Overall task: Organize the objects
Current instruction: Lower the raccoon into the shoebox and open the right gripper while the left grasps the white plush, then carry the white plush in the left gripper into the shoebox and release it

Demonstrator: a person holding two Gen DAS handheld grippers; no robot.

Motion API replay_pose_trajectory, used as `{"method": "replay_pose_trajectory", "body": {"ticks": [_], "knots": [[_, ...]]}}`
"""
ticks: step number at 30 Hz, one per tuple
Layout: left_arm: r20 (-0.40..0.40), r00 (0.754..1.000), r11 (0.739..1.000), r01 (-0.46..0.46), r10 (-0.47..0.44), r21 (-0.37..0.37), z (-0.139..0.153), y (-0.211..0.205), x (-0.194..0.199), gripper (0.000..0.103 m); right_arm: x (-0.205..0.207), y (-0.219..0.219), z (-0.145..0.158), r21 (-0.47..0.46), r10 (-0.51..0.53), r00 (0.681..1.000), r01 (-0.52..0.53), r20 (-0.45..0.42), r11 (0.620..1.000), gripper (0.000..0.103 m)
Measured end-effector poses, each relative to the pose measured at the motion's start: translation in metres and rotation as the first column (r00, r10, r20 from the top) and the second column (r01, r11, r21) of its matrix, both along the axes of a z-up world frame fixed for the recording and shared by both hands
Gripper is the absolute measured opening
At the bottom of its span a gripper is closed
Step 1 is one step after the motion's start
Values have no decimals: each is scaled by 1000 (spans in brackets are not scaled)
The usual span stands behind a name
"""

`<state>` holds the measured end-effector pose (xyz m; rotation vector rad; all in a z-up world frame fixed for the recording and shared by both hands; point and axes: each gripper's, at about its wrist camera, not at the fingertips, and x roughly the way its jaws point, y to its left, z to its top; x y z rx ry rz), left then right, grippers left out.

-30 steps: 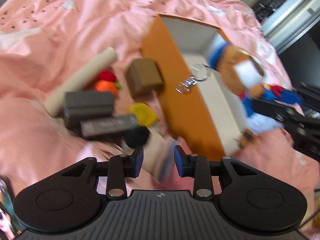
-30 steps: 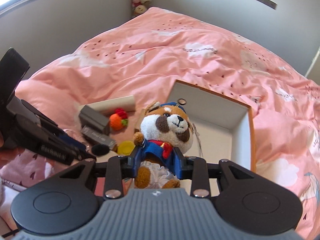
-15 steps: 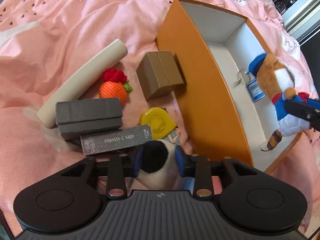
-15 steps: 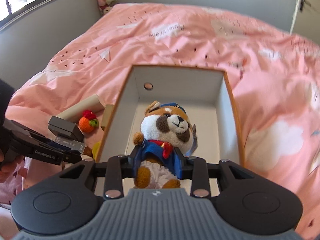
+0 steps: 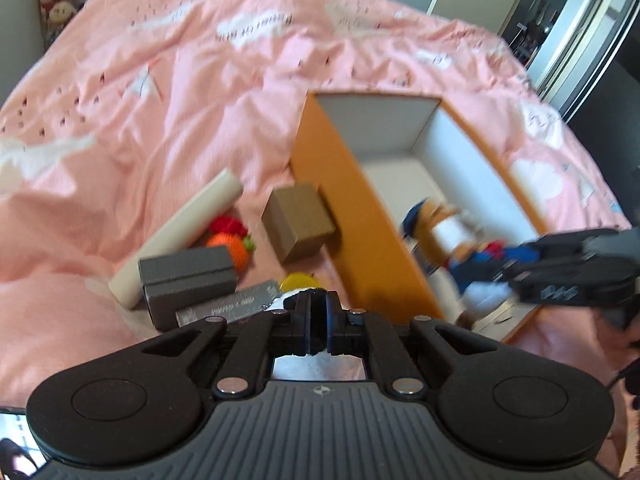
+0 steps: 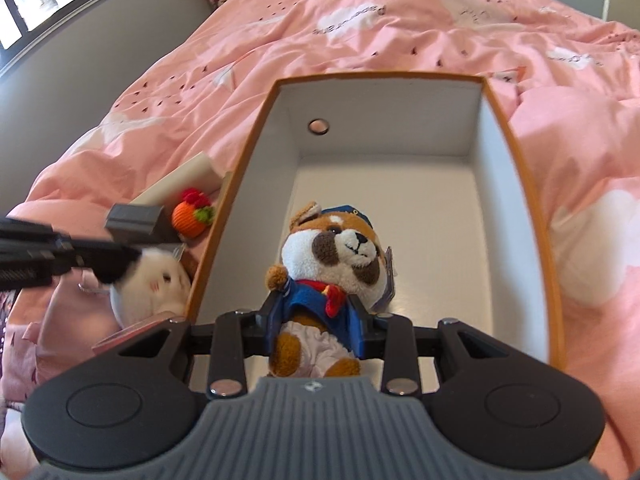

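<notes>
An orange box (image 6: 536,216) with a white inside lies open on the pink bed. My right gripper (image 6: 318,316) is shut on a brown and white plush dog (image 6: 340,248) in a blue jacket, holding it by the body low inside the box. In the left wrist view the dog (image 5: 444,228) shows blurred over the box's near end. My left gripper (image 5: 318,318) is shut on the black ear of a white plush toy (image 6: 156,280), which hangs just outside the box's left wall (image 5: 360,216). Most of that toy is hidden under the left gripper in its own view.
Left of the box lie a cream tube (image 5: 188,224), a knitted orange fruit (image 5: 234,250), a small brown carton (image 5: 300,224), a dark grey case (image 5: 188,276), a grey card box (image 5: 236,304) and a yellow piece (image 5: 298,282). A doorway (image 5: 560,32) stands beyond the bed.
My left gripper closed on the white toy's black ear and lifted it. My right gripper carried the plush dog down into the box.
</notes>
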<state>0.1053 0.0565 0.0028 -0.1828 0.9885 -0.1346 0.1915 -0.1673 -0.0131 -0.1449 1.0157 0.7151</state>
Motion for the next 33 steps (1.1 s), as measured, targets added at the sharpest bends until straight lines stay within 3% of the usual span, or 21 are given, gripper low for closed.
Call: {"method": "replay_pose_trajectory", "body": {"ticks": [7,16,25,32,33], "knots": [[117,992,998,50,-54,33,40,-13,-4,7,-4,9,-10,24,67,996,-66,-53,998,36],[220,973,997,71,-76,30,76,-23,-1,7,0,34,-31,-73,145,982,-154,-124,985,36],[266,958,994,109,-107,7,85,-37,11,7,10,45,-53,-121,164,958,-196,-234,973,37],[265,956,990,140,-127,-29,84,-41,21,7,11,40,-57,-122,167,958,-199,-234,972,44],[267,955,989,146,-132,-33,84,-42,21,7,12,37,-52,-111,166,959,-195,-229,974,49]]}}
